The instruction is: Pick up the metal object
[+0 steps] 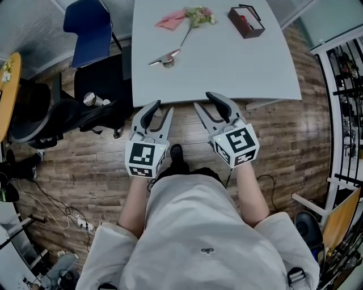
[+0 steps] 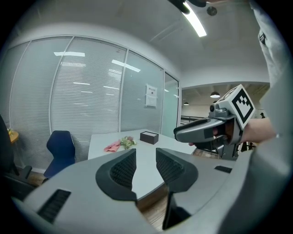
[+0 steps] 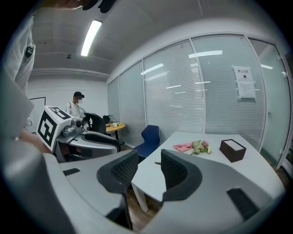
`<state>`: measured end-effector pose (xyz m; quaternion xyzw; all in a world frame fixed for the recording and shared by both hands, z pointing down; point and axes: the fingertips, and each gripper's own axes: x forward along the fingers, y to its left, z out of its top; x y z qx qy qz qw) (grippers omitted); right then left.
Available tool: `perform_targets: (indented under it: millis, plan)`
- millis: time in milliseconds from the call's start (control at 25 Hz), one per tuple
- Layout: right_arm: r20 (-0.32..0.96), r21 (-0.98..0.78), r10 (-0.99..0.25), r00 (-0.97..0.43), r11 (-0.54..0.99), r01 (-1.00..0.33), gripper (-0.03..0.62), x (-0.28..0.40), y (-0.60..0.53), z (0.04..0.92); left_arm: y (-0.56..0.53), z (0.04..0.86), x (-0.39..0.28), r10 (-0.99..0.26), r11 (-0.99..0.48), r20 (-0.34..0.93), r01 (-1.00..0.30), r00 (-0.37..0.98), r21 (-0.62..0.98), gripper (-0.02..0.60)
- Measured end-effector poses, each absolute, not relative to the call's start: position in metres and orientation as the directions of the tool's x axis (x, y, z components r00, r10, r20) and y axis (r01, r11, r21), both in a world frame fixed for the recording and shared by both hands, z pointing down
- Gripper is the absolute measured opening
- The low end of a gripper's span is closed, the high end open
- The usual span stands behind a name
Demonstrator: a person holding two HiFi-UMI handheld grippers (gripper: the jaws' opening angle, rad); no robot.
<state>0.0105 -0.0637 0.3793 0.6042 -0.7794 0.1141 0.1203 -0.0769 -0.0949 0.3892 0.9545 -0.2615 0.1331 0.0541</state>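
**Fig. – Both claws released at the near edge; metal object not yet taken**

- Desk (image 1: 227, 62): pale grey top filling the upper head view, w/ plank floor below it.
- Blue chair (image 1: 88, 28): stands off the desk's far-left corner.
- Left claw (image 1: 163, 107) & right claw (image 1: 203, 100): held side by side just short of the desk's near edge, over the floor. Each gripper view shows its jaws apart w/ nothing between them, so both are released & empty.
- Dark box (image 1: 246, 21): far right of the desk.
- Flower (image 1: 195, 17) & pink cloth (image 1: 172, 20): far centre, lying against each other.
- Metal object (image 1: 165, 58): lies flat, left of centre on the desk. It is apart from the other items, well ahead of both claws & somewhat nearer the left one. Shape is elongated w/ a thicker lump toward one end; finer detail is too small to read.

Handling (judgement): prob. rigid, smooth & slick, and fairly dense for its bulk, so no crush risk. It sits low on a smooth top, so it may skid if one jaw meets it first.

Best hold (judgement): come from above, w/ jaws straddling the narrow width close to the thicker part. Ribbed pads should be square on both sides before closing.
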Motion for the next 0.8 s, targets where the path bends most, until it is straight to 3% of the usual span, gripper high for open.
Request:
perform_targets:
  millis: [520,800]
  plan:
    - [0.327,-0.023,-0.910,-0.254,0.261,-0.965,0.152,0.018,-0.091,0.384,-0.103,0.390,-0.067,-0.473,-0.861,0.272,-0.505,0.838,0.059,0.141]
    - [0.324,-0.037,-0.887,-0.328,0.334,-0.942,0.152,0.032,-0.120,0.383,-0.119,0.386,-0.057,-0.541,-0.816,0.265,-0.574,0.798,0.064,0.141]
